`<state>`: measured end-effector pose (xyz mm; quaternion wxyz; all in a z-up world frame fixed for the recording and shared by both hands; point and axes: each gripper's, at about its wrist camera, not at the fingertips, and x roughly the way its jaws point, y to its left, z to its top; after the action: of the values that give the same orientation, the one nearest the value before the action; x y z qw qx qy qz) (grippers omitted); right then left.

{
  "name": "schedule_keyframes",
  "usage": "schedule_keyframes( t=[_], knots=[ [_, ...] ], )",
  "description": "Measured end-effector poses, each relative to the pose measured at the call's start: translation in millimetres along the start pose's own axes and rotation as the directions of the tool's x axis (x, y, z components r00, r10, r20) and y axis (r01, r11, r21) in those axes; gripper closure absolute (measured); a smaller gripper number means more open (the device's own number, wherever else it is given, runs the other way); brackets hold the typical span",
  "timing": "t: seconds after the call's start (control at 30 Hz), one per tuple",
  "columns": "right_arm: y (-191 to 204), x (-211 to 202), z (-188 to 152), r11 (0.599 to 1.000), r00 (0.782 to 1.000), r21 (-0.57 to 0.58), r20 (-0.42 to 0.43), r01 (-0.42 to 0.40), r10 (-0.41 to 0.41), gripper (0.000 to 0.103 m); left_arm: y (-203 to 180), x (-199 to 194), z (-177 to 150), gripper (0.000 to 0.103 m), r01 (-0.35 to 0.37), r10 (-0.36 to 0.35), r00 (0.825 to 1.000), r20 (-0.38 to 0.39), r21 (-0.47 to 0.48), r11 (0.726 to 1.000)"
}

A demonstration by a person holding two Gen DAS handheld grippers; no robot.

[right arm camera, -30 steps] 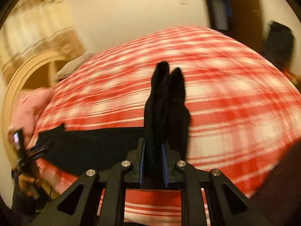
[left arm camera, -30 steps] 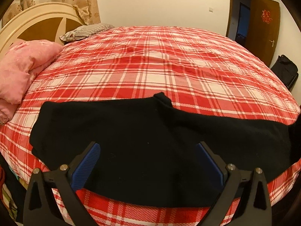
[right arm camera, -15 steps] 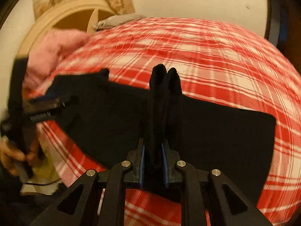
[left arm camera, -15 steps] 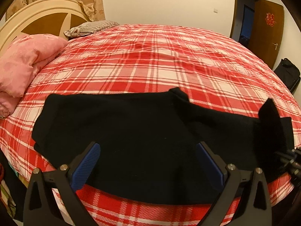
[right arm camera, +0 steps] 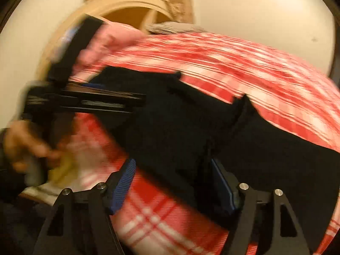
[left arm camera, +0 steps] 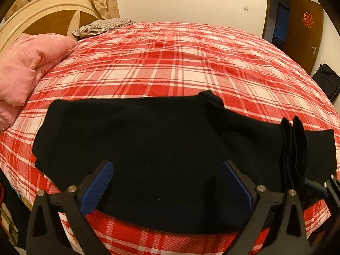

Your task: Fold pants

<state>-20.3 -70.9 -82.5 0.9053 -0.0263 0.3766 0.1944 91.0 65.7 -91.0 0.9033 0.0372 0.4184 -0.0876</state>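
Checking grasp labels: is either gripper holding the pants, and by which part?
Nothing is held. The left gripper and right gripper both stand open over the black pants.

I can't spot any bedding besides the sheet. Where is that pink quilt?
In the left wrist view the pink quilt is bunched at the far left of the bed, beside the headboard, beyond the black pants.

Black pants (left arm camera: 161,148), red-and-white plaid bedsheet (left arm camera: 180,63), pink quilt (left arm camera: 27,63), blue gripper pads (left arm camera: 96,188)
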Motion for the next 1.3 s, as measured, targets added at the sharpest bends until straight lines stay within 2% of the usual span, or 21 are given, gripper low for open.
schedule_keyframes(
  t=[0.07, 0.1, 0.13, 0.17, 0.2, 0.23, 0.27, 0.37, 0.47, 0.5, 0.57, 0.67, 0.7, 0.77, 0.83, 0.93, 0.97, 1.07, 1.13, 1.23, 1.3],
  knots=[
    [-13, -19, 3, 0.992, 0.994, 0.075, 0.052, -0.102, 0.098, 0.032, 0, -2, 1, 0.000, -0.007, 0.007, 1.000, 0.011, 0.010, 1.000],
    [-24, -28, 5, 0.985, 0.990, 0.124, 0.091, -0.118, 0.107, 0.034, -1, -3, 2, 0.000, -0.012, 0.012, 1.000, 0.017, 0.016, 1.000],
    [-40, -37, 7, 0.975, 0.986, 0.183, 0.136, -0.122, 0.098, 0.045, -2, -4, 3, 0.000, -0.016, 0.015, 1.000, 0.023, 0.020, 1.000],
    [-50, -40, 10, 0.968, 0.985, 0.223, 0.154, -0.112, 0.078, 0.060, -3, -4, 3, 0.000, -0.015, 0.014, 1.000, 0.024, 0.021, 1.000],
    [-68, -40, 13, 0.956, 0.987, 0.286, 0.161, -0.071, 0.025, 0.067, -4, -4, 3, 0.000, -0.010, 0.010, 1.000, 0.022, 0.022, 1.000],
    [-79, -38, 16, 0.946, 0.988, 0.321, 0.154, -0.037, -0.013, 0.082, -7, -3, 4, 0.000, -0.003, 0.003, 1.000, 0.019, 0.024, 1.000],
    [-90, -32, 18, 0.934, 0.989, 0.358, 0.140, -0.005, -0.048, 0.093, -9, -4, 4, 0.000, 0.001, -0.001, 1.000, 0.018, 0.029, 1.000],
    [-103, 3, 29, 0.927, 0.996, 0.374, 0.076, 0.015, -0.047, 0.093, -21, -6, 3, 0.000, 0.006, -0.007, 1.000, 0.022, 0.066, 0.998],
    [-93, 41, 39, 0.942, 0.999, 0.336, 0.034, 0.006, -0.018, 0.093, -30, -11, 3, 0.000, -0.002, -0.002, 0.999, 0.035, 0.102, 0.995],
    [-88, 48, 40, 0.952, 0.999, 0.305, 0.035, 0.025, -0.037, 0.092, -31, -13, 3, 0.000, -0.005, 0.000, 0.999, 0.042, 0.111, 0.994],
    [-82, 50, 44, 0.963, 0.998, 0.265, 0.038, 0.043, -0.055, 0.090, -35, -16, 5, 0.000, -0.011, 0.003, 0.998, 0.060, 0.132, 0.991],
    [-101, 34, 42, 0.941, 0.997, 0.331, 0.067, -0.065, 0.045, 0.090, -44, -18, 9, 0.000, 0.010, -0.021, 0.997, 0.069, 0.151, 0.988],
    [-112, 14, 39, 0.921, 0.990, 0.378, 0.133, -0.091, 0.043, 0.090, -50, -20, 11, 0.000, 0.021, -0.033, 0.996, 0.077, 0.159, 0.987],
    [-124, -18, 33, 0.907, 0.978, 0.414, 0.209, -0.081, -0.008, 0.090, -60, -23, 14, 0.000, 0.042, -0.058, 0.994, 0.091, 0.169, 0.985],
    [-143, -55, 20, 0.884, 0.964, 0.468, 0.239, -0.011, -0.115, 0.090, -76, -25, 18, 0.000, 0.087, -0.107, 0.989, 0.100, 0.186, 0.979],
    [-168, -93, -7, 0.828, 0.931, 0.542, 0.209, 0.145, -0.300, 0.090, -103, -25, 21, 0.000, 0.136, -0.160, 0.982, 0.103, 0.214, 0.967],
    [-174, -98, -14, 0.812, 0.926, 0.556, 0.184, 0.179, -0.330, 0.090, -111, -24, 21, 0.000, 0.144, -0.170, 0.980, 0.101, 0.221, 0.965],
    [-192, -85, -28, 0.766, 0.939, 0.603, 0.077, 0.224, -0.335, 0.090, -139, -14, 16, 0.000, 0.153, -0.173, 0.983, 0.065, 0.241, 0.958],
    [-199, -72, -33, 0.752, 0.944, 0.623, 0.067, 0.214, -0.324, 0.090, -149, -8, 10, 0.000, 0.143, -0.159, 0.986, 0.044, 0.252, 0.957],
    [-209, -52, -36, 0.744, 0.944, 0.621, 0.017, 0.247, -0.328, 0.091, -157, 0, 0, 0.000, 0.127, -0.131, 0.991, 0.000, 0.266, 0.956],
    [-217, -44, -37, 0.729, 0.945, 0.644, 0.032, 0.230, -0.326, 0.091, -159, 4, -4, 0.000, 0.118, -0.116, 0.993, -0.020, 0.270, 0.956]
  ],
)
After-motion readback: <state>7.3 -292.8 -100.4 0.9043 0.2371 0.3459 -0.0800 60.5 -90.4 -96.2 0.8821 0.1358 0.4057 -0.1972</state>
